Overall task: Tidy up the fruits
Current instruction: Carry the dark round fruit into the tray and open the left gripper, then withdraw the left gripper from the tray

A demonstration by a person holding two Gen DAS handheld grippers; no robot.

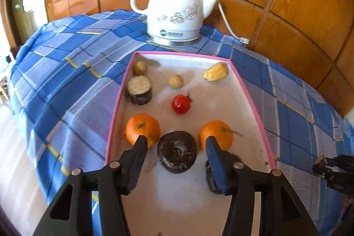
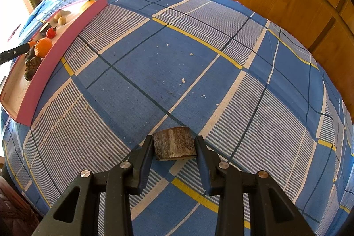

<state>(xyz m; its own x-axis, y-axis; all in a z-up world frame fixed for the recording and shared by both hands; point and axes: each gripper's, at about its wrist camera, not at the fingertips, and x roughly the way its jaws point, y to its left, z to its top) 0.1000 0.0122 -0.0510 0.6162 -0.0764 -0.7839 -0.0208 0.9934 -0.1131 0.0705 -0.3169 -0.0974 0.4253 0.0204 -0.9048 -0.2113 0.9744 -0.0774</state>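
So the fruit's mostly sitting in a shallow pink-rimmed tray (image 1: pixel 250 94) on the worktop: two oranges (image 1: pixel 142 129) near the front, a little red tomato-looking fruit (image 1: pixel 181 104) mid-tray, two small tan round ones (image 1: pixel 176 81) further back, a yellow piece (image 1: pixel 215 72) in the far right corner, and a dark-skinned cut chunk (image 1: pixel 139 90) by the left wall. A dark brown round thing (image 1: pixel 177 150) lies between the oranges, right between the left tongs (image 1: pixel 176 143), which are spread and not touching it. Over to the side, on the blue plaid tablecloth (image 2: pixel 154 54), the right tongs (image 2: pixel 174 144) are pinching a brown bark-skinned cut piece (image 2: pixel 174 143) from both sides. White ceramic kettle (image 1: pixel 174 10) stands behind the tray.
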